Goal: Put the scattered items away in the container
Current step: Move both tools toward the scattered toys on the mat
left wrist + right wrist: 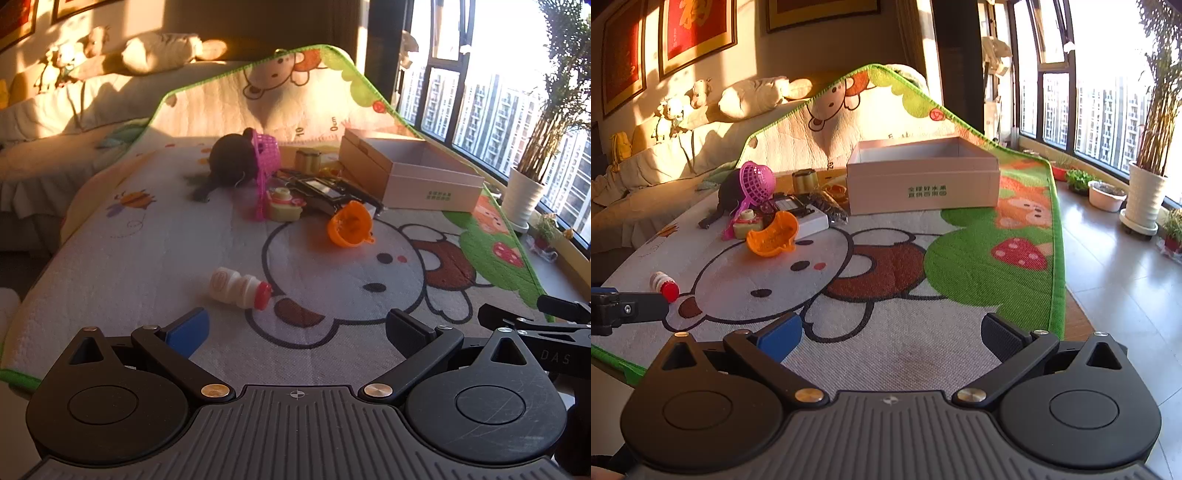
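Both tongs, left [295, 325] and right [892, 332], stand open; bottle [240, 288] lies sideways before the left one, cap pointing right

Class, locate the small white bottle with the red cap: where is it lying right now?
The white bottle lies on its side on the cartoon mat, alone, just ahead of the open left gripper and nearer than the orange cup.

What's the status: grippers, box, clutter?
Left gripper and right gripper open, empty. Cardboard box open, nothing seen inside. Small white bottle lies nearest the left; orange cup and the rest unpicked. Path clear.
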The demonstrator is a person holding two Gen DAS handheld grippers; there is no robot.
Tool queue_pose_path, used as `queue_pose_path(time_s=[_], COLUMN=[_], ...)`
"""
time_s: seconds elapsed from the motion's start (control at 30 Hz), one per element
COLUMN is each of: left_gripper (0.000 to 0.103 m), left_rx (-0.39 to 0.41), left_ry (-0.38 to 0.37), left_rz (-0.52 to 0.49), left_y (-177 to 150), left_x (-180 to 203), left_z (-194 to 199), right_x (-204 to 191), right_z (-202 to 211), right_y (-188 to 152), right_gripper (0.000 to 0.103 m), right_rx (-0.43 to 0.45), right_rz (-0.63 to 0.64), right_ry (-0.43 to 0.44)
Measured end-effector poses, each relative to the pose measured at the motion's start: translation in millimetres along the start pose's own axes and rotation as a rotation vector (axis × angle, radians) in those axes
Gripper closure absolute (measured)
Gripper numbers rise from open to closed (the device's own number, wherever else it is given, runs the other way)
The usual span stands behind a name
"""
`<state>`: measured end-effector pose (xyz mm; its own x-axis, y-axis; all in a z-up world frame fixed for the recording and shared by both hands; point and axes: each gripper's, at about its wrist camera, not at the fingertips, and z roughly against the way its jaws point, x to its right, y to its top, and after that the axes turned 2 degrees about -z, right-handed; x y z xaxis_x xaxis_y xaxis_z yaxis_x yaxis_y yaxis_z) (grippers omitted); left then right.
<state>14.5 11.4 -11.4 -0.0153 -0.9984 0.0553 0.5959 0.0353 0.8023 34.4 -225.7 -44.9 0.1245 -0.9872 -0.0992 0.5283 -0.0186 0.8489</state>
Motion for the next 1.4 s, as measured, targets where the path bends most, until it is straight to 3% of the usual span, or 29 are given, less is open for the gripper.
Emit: queue_pose_path(time_s=[1.4], left_gripper=[0.000], left_rx=[0.006], left_ry=[0.000], left_rz=[-0.008], left_y=[-2.0], left_x=[0.6], left_z=[-2.7], right_x=[2.4], right_z=[-2.8], right_y=[-0.4], right_gripper=[0.000], right_rx=[-0.013], right_rz=[-0.013], right_ry=[0.005])
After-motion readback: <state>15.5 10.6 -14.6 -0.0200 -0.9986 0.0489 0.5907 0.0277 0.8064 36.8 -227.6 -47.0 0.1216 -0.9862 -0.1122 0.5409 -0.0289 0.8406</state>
